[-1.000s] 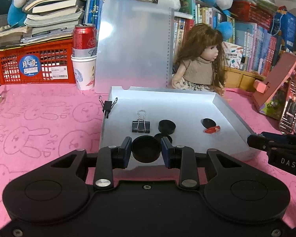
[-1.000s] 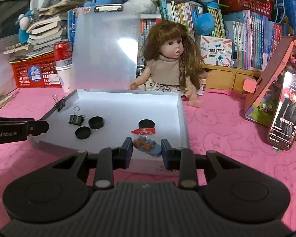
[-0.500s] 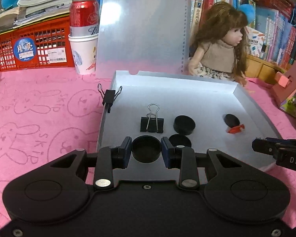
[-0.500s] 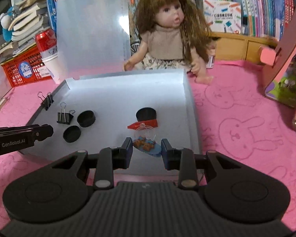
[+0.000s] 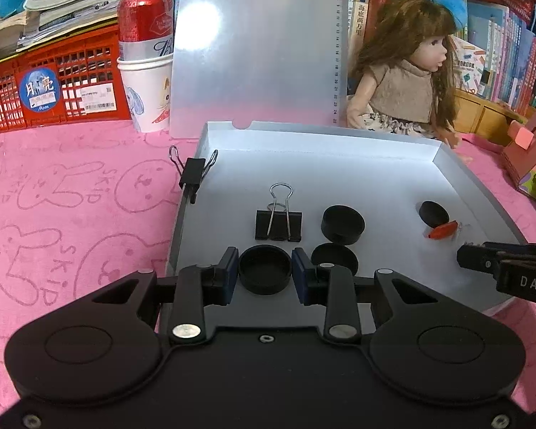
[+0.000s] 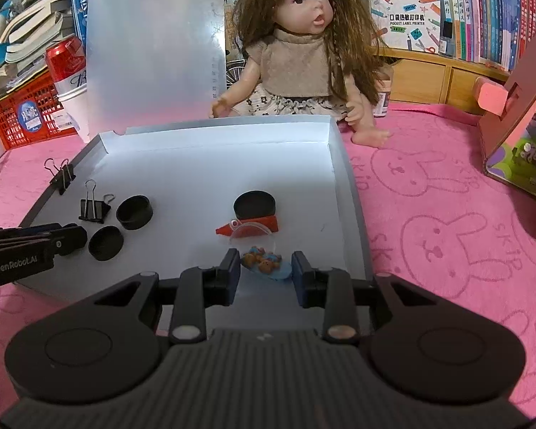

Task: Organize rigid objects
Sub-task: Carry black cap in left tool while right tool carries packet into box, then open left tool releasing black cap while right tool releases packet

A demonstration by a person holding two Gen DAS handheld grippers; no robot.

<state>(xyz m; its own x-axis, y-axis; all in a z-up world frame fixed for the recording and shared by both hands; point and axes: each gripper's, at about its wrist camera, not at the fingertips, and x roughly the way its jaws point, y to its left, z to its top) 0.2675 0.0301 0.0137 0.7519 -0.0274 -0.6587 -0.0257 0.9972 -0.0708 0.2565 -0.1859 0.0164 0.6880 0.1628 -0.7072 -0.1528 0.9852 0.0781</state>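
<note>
Black cap (image 5: 265, 274) sits clamped between the blue pads of the left gripper (image 5: 265, 271), low centre of the left wrist view, jaws closed snug against its sides, over the near edge of the white tray (image 5: 339, 150). On the tray floor above it: a binder clip (image 5: 278, 224) lying flat, handles pointing up-frame; a second black cap (image 5: 343, 223) to its right; a third cap (image 5: 334, 257) just below that, partly hidden by the right-hand finger. Far right of the tray, a fourth cap (image 5: 433, 213) with a small red piece (image 5: 443, 230) touching its lower edge. Another binder clip (image 5: 193, 175) is clipped on the tray's left wall. Right gripper's tip (image 5: 482, 259) enters from the right edge. Behind the tray: clear clipboard (image 5: 261, 46) upright, red can (image 5: 144, 21) standing in a paper cup (image 5: 147, 93), red crate (image 5: 50, 82), doll (image 5: 407, 71), all on a pink cloth (image 5: 71, 196).

Right wrist view: right gripper (image 6: 266, 268) at low centre, jaws partly closed around a clear packet with small bear figures (image 6: 264, 262); whether the pads actually press on it is hard to tell. Packet's red top (image 6: 248, 228) lies up-frame, against a black cap (image 6: 254, 204). Left of frame: two caps (image 6: 134, 212) (image 6: 106, 242), flat binder clip (image 6: 93, 209), wall-mounted clip (image 6: 62, 177). Left gripper's finger (image 6: 53, 241) pokes in from the left edge. Doll (image 6: 296, 46) sits beyond the tray's far wall (image 6: 214, 130).
</note>
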